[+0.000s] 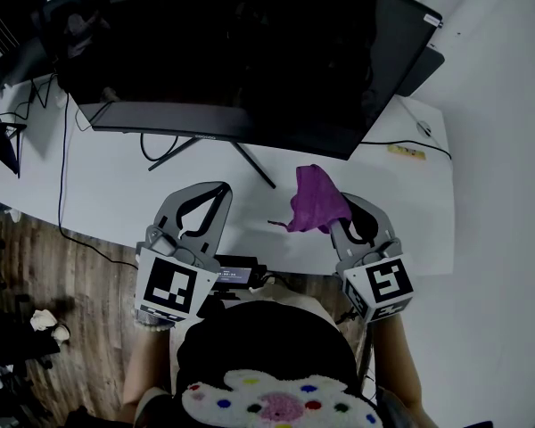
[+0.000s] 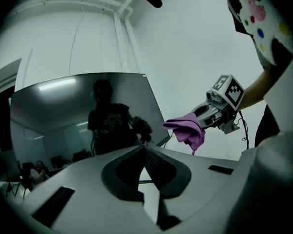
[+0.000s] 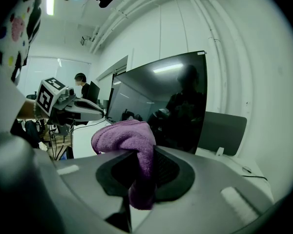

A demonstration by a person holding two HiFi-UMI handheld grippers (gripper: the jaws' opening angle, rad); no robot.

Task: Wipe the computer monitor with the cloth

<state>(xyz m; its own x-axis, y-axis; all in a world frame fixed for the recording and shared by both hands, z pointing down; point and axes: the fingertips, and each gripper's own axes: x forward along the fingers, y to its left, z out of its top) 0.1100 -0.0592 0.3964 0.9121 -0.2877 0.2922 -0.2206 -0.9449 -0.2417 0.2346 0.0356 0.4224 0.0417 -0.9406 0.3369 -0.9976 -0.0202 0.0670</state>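
Observation:
The wide dark computer monitor (image 1: 241, 52) stands on a white desk (image 1: 98, 185) ahead of me. My right gripper (image 1: 336, 214) is shut on a purple cloth (image 1: 314, 200), held bunched above the desk's front edge, below the screen's right half. In the right gripper view the cloth (image 3: 129, 139) sits pinched between the jaws of the right gripper (image 3: 145, 152), with the monitor (image 3: 161, 101) just beyond. My left gripper (image 1: 221, 188) hovers to the left, shut and empty. In the left gripper view its tips meet at the left gripper (image 2: 143, 148), and the cloth (image 2: 188, 130) hangs from the other gripper (image 2: 219, 106).
The monitor's stand legs (image 1: 250, 163) spread across the desk between the grippers. Black cables (image 1: 62, 150) trail at the desk's left, beside a second screen (image 1: 2, 141). A small yellow item (image 1: 407, 151) lies at the right. Wooden floor (image 1: 45, 275) shows below the desk edge.

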